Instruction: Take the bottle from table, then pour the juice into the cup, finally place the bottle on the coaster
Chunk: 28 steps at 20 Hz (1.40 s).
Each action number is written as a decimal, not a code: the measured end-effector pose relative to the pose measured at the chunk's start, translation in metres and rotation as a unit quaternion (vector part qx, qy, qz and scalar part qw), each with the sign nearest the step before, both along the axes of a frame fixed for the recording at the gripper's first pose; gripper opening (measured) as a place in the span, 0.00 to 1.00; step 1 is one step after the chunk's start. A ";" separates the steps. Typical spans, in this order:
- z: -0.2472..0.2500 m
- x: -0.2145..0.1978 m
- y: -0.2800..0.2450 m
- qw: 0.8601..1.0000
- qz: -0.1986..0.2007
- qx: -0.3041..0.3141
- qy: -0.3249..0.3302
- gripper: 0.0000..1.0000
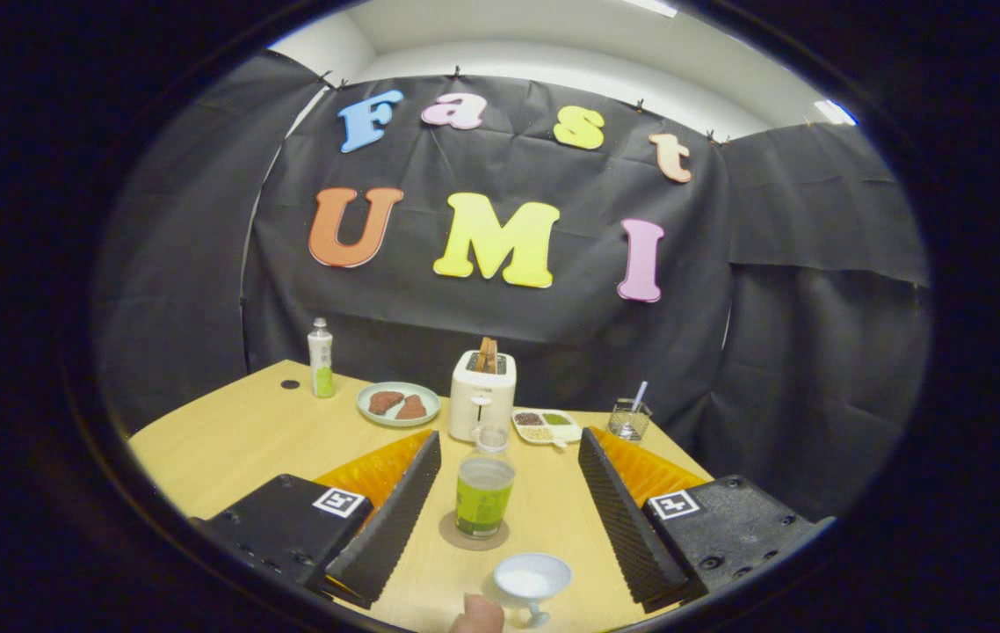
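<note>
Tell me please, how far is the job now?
It looks almost finished. The bottle stands upright on the coaster, between the open fingers of the gripper, and neither finger touches it. The cup stands nearer than the bottle; whether it holds juice I cannot tell. Nothing is in hand. What seems left is only to draw the gripper away.

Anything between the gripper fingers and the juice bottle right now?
Nothing visible blocks it. The gripper is open, and the juice bottle stands upright between its fingers on the coaster. The cup sits nearer the camera, off the bottle's side, with a fingertip beside it.
</note>
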<state>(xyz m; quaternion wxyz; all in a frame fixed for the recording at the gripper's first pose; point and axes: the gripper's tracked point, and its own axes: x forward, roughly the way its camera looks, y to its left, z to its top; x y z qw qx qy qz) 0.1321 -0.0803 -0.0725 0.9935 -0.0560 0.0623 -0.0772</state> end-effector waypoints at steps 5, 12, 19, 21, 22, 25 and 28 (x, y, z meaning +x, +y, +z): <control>0.012 -0.040 -0.023 0.998 -0.007 0.053 -0.036 1.00; 0.034 -0.111 -0.045 0.994 -0.021 0.072 -0.082 1.00; 0.019 -0.163 -0.045 0.996 0.000 0.078 -0.032 1.00; 0.018 -0.175 -0.039 0.997 0.012 0.068 -0.035 1.00; 0.018 -0.181 -0.036 0.997 0.018 0.063 -0.038 1.00; 0.017 -0.195 -0.026 0.997 0.034 0.051 -0.044 1.00; 0.014 -0.203 -0.024 0.997 0.035 0.052 -0.042 1.00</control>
